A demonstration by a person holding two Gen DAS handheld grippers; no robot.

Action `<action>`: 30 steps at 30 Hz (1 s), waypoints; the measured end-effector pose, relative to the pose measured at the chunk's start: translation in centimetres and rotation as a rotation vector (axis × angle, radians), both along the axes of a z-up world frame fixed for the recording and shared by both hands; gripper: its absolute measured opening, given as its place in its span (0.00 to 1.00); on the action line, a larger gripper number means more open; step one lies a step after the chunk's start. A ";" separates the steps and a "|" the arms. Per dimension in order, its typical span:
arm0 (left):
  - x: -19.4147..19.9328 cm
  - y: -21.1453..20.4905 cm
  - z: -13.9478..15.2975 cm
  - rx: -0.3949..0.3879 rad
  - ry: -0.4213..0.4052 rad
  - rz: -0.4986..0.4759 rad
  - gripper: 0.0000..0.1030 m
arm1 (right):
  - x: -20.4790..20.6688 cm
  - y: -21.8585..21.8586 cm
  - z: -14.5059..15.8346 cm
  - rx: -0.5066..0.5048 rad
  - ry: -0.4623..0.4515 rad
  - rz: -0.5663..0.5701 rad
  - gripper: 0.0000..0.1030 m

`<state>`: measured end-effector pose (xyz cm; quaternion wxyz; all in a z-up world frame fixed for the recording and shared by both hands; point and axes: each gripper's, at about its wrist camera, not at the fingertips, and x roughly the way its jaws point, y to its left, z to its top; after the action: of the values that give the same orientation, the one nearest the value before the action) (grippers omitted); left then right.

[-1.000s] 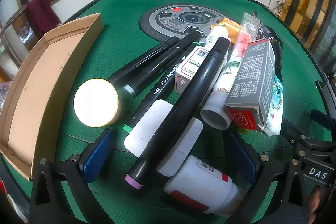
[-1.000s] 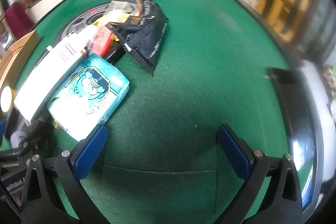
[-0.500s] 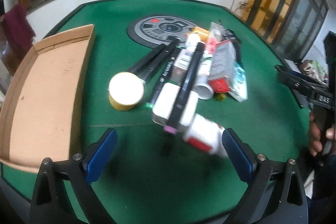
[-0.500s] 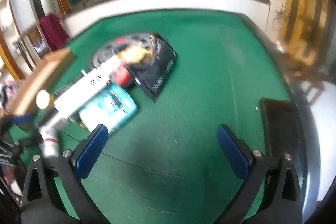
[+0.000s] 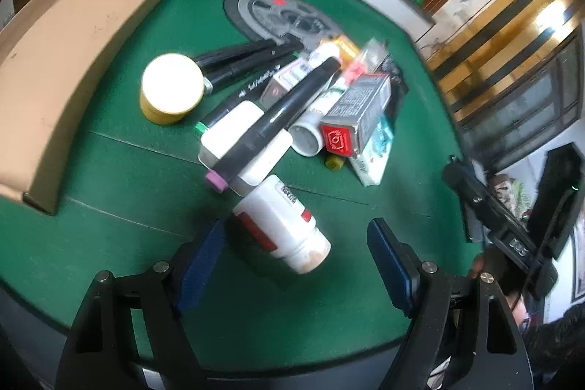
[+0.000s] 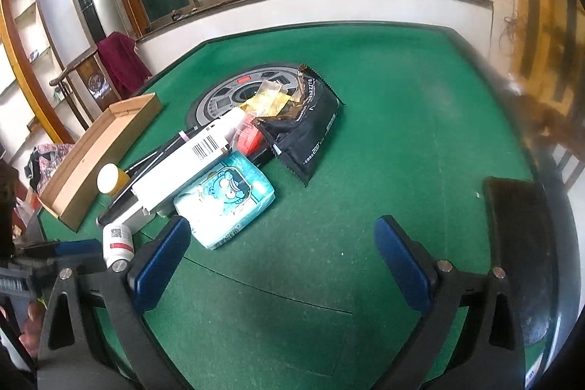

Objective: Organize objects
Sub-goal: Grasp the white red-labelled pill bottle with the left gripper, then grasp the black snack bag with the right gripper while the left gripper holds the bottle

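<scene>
A pile of objects lies on the green table. In the left wrist view a white bottle with a red label (image 5: 279, 227) lies on its side between the pads of my open left gripper (image 5: 296, 265), not gripped. Behind it are a white case (image 5: 245, 141), a black marker with a pink end (image 5: 278, 117), more black markers (image 5: 237, 61), a yellow jar with a white lid (image 5: 172, 88) and a grey and red box (image 5: 356, 114). My right gripper (image 6: 281, 267) is open and empty over bare felt, right of a blue tissue pack (image 6: 225, 198) and a black snack bag (image 6: 305, 130).
An open cardboard tray (image 5: 55, 61) stands at the table's left side, also in the right wrist view (image 6: 98, 152). A round grey control panel (image 5: 281, 17) sits in the table's middle. A black tray slot (image 6: 519, 243) is at the right edge.
Both grippers have pulled back and up from the pile. The left one then swung in, so the white bottle now lies between its open pads. The right one shows the whole table.
</scene>
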<state>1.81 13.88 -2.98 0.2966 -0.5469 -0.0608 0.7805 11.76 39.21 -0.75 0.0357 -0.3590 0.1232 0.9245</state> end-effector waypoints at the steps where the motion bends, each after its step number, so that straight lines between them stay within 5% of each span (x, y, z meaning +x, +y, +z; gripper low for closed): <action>1: 0.0 0.4 -0.2 -0.031 0.000 -0.001 0.73 | 0.0 0.1 0.0 0.000 0.002 -0.002 0.98; 3: 0.2 1.3 -0.1 -0.079 0.036 0.008 0.71 | 0.1 0.3 0.0 -0.009 0.007 0.003 0.98; 4: 0.3 1.7 -0.2 -0.098 0.049 0.007 0.62 | 0.1 0.4 -0.1 -0.016 0.010 0.005 0.98; 5: 0.4 2.1 -0.1 -0.124 0.080 0.005 0.38 | 0.1 0.5 -0.1 -0.022 0.012 0.006 0.98; 7: 0.6 2.5 -0.2 -0.166 0.118 -0.013 0.29 | 0.1 0.6 -0.2 -0.032 0.012 0.013 0.98; 18: 0.3 -0.8 -0.4 -0.220 0.199 -0.029 0.29 | -0.1 1.4 -0.2 -0.053 -0.003 -0.003 0.98; 21: 0.5 -0.9 -0.6 -0.233 0.220 -0.040 0.29 | -0.9 2.8 0.7 -0.144 -0.007 -0.017 0.98; 28: 1.0 -0.2 -0.7 -0.270 0.269 -0.058 0.29 | -7.6 6.8 1.5 -0.281 -0.086 -0.124 0.97; 30: 1.1 -0.1 -0.7 -0.275 0.277 -0.059 0.29 | -9.7 7.8 0.3 -0.329 -0.143 -0.153 0.84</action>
<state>2.89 13.80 -3.70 0.2474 -0.4714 0.1039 0.8401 2.07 47.02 -0.47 0.0555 -0.4143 0.2966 0.8587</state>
